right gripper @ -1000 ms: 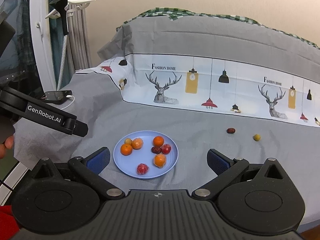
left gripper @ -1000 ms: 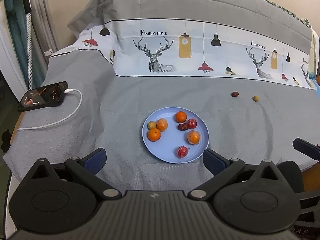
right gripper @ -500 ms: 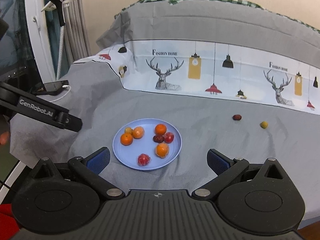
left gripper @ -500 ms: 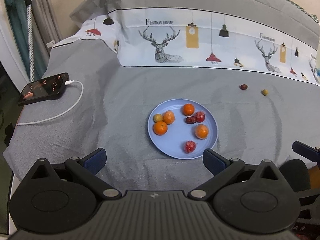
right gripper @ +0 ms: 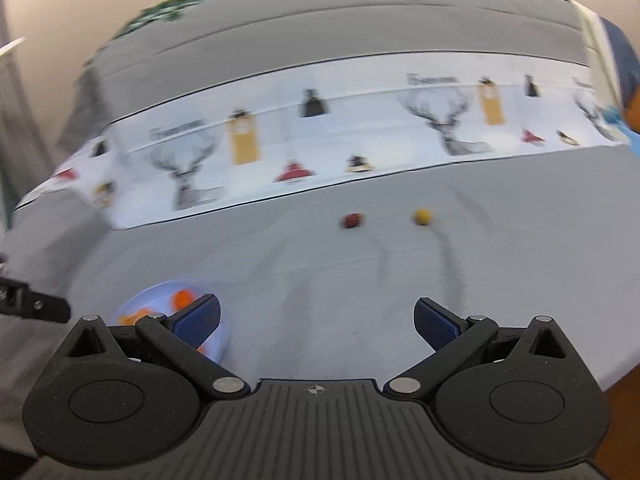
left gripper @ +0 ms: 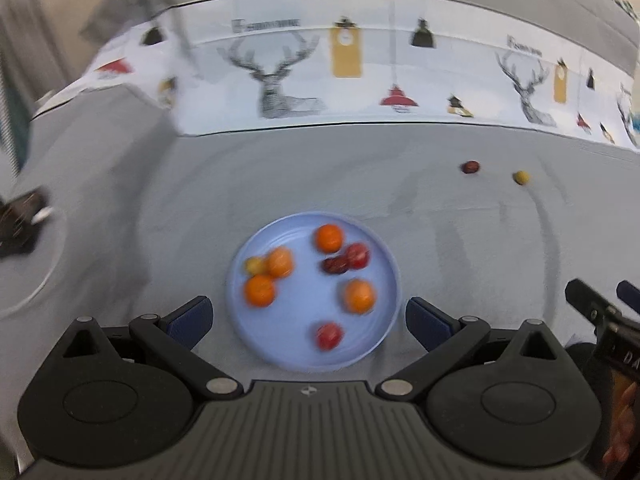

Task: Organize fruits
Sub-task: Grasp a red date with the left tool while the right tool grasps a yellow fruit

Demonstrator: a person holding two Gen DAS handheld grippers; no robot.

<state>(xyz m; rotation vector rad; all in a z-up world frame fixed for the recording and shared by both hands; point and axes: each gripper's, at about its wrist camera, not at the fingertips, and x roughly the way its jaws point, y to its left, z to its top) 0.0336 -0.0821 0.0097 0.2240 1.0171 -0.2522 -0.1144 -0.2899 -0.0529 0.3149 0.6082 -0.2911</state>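
We held both the left gripper (left gripper: 307,315) and right gripper (right gripper: 316,320) wide apart and empty. Two stray fruits, dark red (right gripper: 352,220) and yellow (right gripper: 423,217), lay on the bed, well apart from the plate (left gripper: 384,280); the next move, we judged, called for reaching the right gripper toward them.

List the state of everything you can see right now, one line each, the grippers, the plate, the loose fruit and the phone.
left gripper: open, empty, above the plate
right gripper: open, empty, aimed at the loose fruit
plate: loaded with seven fruits
dark red fruit: loose on the cloth
yellow fruit: loose on the cloth
phone: blurred, cable plugged in
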